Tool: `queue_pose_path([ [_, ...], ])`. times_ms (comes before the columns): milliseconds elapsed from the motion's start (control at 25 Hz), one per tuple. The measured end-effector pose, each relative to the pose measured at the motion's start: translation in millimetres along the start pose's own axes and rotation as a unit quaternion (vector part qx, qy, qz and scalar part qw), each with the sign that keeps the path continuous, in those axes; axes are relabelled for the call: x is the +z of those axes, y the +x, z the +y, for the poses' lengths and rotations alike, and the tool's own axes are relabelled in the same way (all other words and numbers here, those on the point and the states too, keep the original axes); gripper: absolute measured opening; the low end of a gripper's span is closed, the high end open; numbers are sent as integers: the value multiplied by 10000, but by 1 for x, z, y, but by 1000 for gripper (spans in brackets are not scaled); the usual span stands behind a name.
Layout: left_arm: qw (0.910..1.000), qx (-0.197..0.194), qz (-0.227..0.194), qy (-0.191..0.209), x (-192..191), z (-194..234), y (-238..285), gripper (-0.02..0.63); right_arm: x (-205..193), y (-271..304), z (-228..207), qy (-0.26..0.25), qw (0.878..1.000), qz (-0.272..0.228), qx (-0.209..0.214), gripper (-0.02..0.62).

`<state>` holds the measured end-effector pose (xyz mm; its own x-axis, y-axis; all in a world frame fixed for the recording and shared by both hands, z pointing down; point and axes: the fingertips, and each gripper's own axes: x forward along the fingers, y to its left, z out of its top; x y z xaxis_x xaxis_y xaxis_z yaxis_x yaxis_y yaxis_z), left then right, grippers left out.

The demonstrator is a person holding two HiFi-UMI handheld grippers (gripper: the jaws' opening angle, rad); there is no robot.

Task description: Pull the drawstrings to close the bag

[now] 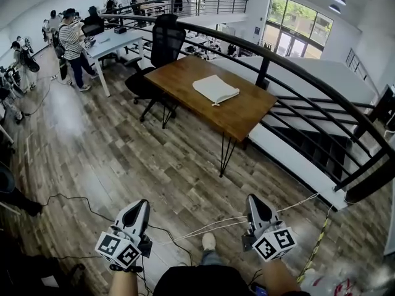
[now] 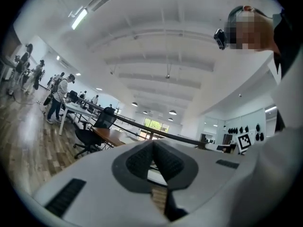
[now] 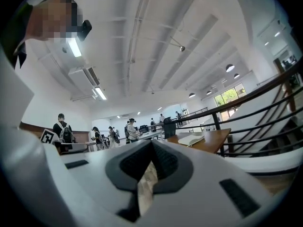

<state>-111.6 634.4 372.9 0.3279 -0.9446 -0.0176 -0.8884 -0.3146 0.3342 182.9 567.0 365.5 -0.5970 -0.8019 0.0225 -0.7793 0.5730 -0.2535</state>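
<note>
Left tongs point(image 1: 140, 205) clenched, pads pressed together with nothing between them; the left gripper view shows the same, tongs point(image 2: 152, 148) closed on air and pointing level across the room. Right tongs point(image 1: 254, 200) also clenched and empty, confirmed in the right gripper view point(image 3: 151, 148). Both are held low in front of the person, over the wood floor point(image 1: 123, 159), well apart from the table point(image 1: 241, 113). The bag point(image 1: 215, 89), white cloth, lies flat near the middle of the brown wooden table, with a short bit of drawstring point(image 1: 216, 104) sticking out at its near edge. Neither tongs touches the bag. A black office chair point(image 1: 162, 45) stands at the table's far left side, and a dark railing point(image 1: 296, 73) runs behind it. Pale cables point(image 1: 203, 228) lie on the floor between the two tongs.
</note>
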Motion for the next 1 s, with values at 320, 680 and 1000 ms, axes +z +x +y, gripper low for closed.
queue_pose_path([
  [320, 9993, 191, -223, 235, 13, -5, 78, 12, 15, 66, -61, 17, 9993, 6, 376, -5],
  [680, 9961, 439, -373, 665, 10, -15, 149, 339, 38, 91, -92, -431, 9944, -203, 943, 356],
  [1000, 9974, 262, -203, 633, 7, -11, 188, 352, 53, 118, -114, -421, 9959, -336, 728, 385],
])
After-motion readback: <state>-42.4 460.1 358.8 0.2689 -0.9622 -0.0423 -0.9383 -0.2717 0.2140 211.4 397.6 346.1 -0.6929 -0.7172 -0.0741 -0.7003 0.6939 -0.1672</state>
